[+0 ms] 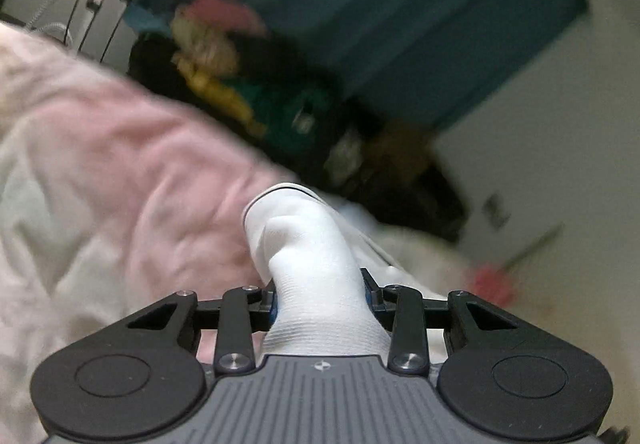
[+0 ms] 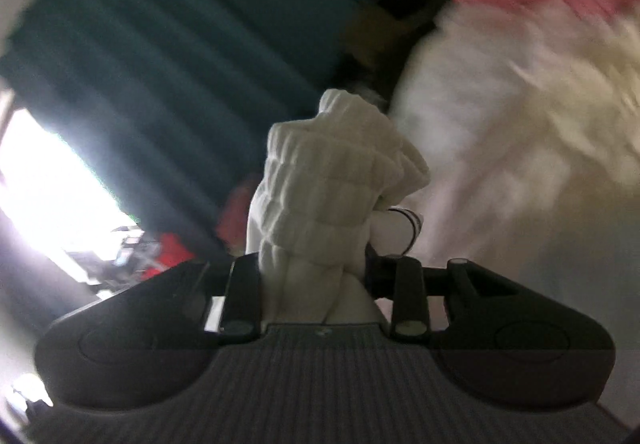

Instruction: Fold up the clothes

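Left gripper [image 1: 320,296] clenches a white sock [image 1: 304,244] over pink bedding [image 1: 120,164]; right gripper [image 2: 316,276] clenches its ribbed cuff [image 2: 328,180]. Judged best: keep both grips firm and the sock taut before folding. Only the left view shows the dark clothes pile [image 1: 280,100]; only the right, a bright window [image 2: 52,188]

The left gripper [image 1: 320,296] is matt black plastic with shiny metal screws — its white sock [image 1: 312,264] a fine ribbed knit. The right gripper's [image 2: 316,268] cream garment [image 2: 324,184] looks chunky, ribbed — possibly fleece. Pink cloth [image 1: 132,148] seems soft.
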Demonstrator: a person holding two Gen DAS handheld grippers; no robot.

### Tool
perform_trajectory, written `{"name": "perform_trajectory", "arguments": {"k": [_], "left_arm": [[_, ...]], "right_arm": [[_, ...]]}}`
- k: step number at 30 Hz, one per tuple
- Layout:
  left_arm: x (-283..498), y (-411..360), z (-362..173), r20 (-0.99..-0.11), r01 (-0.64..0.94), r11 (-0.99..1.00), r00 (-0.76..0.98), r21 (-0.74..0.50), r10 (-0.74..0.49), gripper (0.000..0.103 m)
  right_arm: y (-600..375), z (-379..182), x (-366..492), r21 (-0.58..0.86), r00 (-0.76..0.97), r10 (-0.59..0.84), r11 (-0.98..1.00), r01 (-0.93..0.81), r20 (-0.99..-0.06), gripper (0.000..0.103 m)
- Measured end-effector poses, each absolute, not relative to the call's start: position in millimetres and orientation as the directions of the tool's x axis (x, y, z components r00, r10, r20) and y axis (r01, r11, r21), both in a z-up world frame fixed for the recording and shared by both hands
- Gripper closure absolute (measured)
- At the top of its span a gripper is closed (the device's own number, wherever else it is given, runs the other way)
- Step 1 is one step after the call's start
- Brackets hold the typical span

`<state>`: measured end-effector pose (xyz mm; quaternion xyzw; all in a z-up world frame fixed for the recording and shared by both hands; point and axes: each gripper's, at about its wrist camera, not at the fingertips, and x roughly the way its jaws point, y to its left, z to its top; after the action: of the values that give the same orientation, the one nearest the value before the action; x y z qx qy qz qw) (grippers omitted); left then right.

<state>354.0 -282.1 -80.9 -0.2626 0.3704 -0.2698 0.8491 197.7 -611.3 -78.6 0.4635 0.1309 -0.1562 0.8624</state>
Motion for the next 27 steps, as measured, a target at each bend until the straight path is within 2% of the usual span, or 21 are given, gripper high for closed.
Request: {"name": "perform_trajectory", "arguments": {"k": [3, 5, 7, 9, 10, 12, 13, 16, 19, 24, 27], "left_arm": [[350, -268, -130, -0.531, 0.281, 0.738, 0.545, -0.614, -0.649, 0.066], [342, -253, -145, -0.512, 0.339, 0.725, 0.534, -0.599, -0.673, 0.065], [337, -249, -148, -0.520, 0.383, 0.740, 0.535, -0.553, -0.666, 0.062], [337, -249, -142, -0.536, 0.407, 0.769, 0.555, -0.493, -0.637, 0.054], [334, -249, -135, -0.539, 0.412, 0.783, 0.570, -0.466, -0.620, 0.051], [326, -246, -122, -0.541, 0.394, 0.805, 0.599, -0.443, -0.590, 0.029], [322, -243, -116, -0.540, 0.380, 0.813, 0.611, -0.442, -0.579, 0.025], [294, -232, -82, -0.555, 0.371, 0.837, 0.628, -0.404, -0.546, 0.024], [256, -224, -42, -0.536, 0.404, 0.842, 0.650, -0.356, -0.539, 0.018], [189, -212, 20, -0.478, 0.462, 0.835, 0.685, -0.298, -0.549, 0.002], [149, -210, 47, -0.452, 0.487, 0.843, 0.714, -0.228, -0.534, 0.000]], "right_arm": [[-609, -147, 187, 0.736, 0.867, -0.081, 0.494, 0.464, -0.492, 0.068], [-599, -178, 166, 0.760, 0.872, -0.063, 0.462, 0.457, -0.486, 0.066], [-591, -188, 149, 0.776, 0.894, -0.071, 0.469, 0.422, -0.443, 0.063], [-587, -187, 147, 0.767, 0.892, -0.073, 0.483, 0.422, -0.445, 0.061], [-588, -185, 147, 0.763, 0.886, -0.071, 0.481, 0.432, -0.457, 0.060], [-589, -178, 146, 0.754, 0.866, -0.068, 0.460, 0.469, -0.496, 0.057], [-587, -173, 144, 0.748, 0.851, -0.066, 0.446, 0.492, -0.521, 0.056], [-582, -151, 131, 0.699, 0.804, -0.059, 0.458, 0.549, -0.592, 0.056], [-563, -120, 113, 0.594, 0.771, -0.100, 0.578, 0.560, -0.629, 0.055], [-529, -64, 78, 0.520, 0.797, -0.118, 0.699, 0.490, -0.593, 0.055], [-512, -29, 56, 0.493, 0.826, -0.121, 0.751, 0.439, -0.550, 0.055]]}}
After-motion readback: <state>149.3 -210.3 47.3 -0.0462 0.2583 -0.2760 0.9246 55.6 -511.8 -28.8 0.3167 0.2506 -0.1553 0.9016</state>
